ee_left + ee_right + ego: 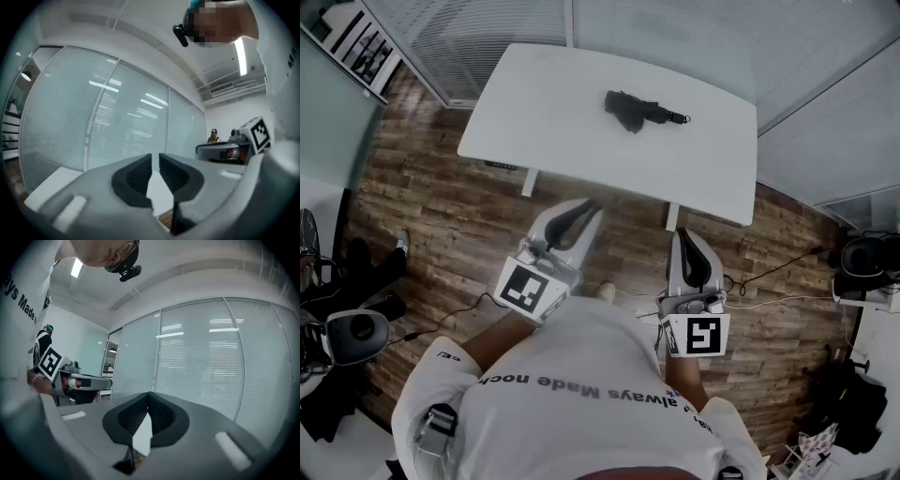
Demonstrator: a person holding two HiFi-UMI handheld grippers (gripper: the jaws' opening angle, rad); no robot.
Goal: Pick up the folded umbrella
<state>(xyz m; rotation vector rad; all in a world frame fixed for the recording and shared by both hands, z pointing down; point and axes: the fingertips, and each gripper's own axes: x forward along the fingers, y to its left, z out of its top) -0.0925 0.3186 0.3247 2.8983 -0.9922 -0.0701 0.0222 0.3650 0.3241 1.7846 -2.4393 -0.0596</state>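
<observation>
The folded black umbrella [637, 111] lies on the white table [544, 112], right of its middle, with the handle pointing right. Both grippers are held level close to my body, over the wooden floor and short of the table's near edge. My left gripper [574, 214] [155, 157] has its jaws drawn together to a thin slit, with nothing between them. The jaw tips of my right gripper [686, 246] [148, 394] touch and hold nothing. Neither gripper view shows the umbrella; only a strip of white table edge [51, 185] appears.
Glass walls with blinds [487, 37] stand behind the table. One office chair [356, 333] is at the left and another [867, 258] at the right. Cables [769, 274] run across the wood floor [441, 216]. Another person [213, 136] stands far off.
</observation>
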